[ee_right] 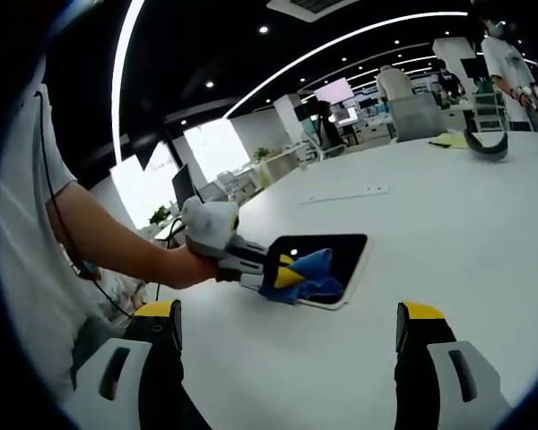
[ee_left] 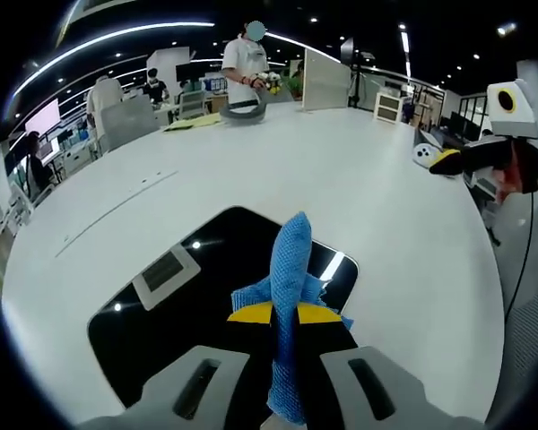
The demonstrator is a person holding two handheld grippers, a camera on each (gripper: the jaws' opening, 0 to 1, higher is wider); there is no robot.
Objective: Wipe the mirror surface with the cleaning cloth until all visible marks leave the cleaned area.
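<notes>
A dark rectangular mirror (ee_left: 179, 313) lies flat on the white table (ee_left: 359, 179); it reflects ceiling lights. My left gripper (ee_left: 285, 313) is shut on a blue cleaning cloth (ee_left: 290, 269), which stands up between the yellow-tipped jaws just above the mirror's near right part. In the right gripper view the same mirror (ee_right: 341, 251) lies at mid-table with the blue cloth (ee_right: 312, 273) resting on its near end, held by the left gripper (ee_right: 282, 271) in a gloved hand (ee_right: 208, 226). My right gripper (ee_right: 287, 331) hangs open over bare table, well short of the mirror.
A grey curved object (ee_left: 244, 111) and a yellow sheet (ee_left: 194, 122) lie at the table's far end, where a person in white (ee_left: 247, 67) stands. The right gripper (ee_left: 493, 148) shows at the table's right edge. Desks and chairs surround the table.
</notes>
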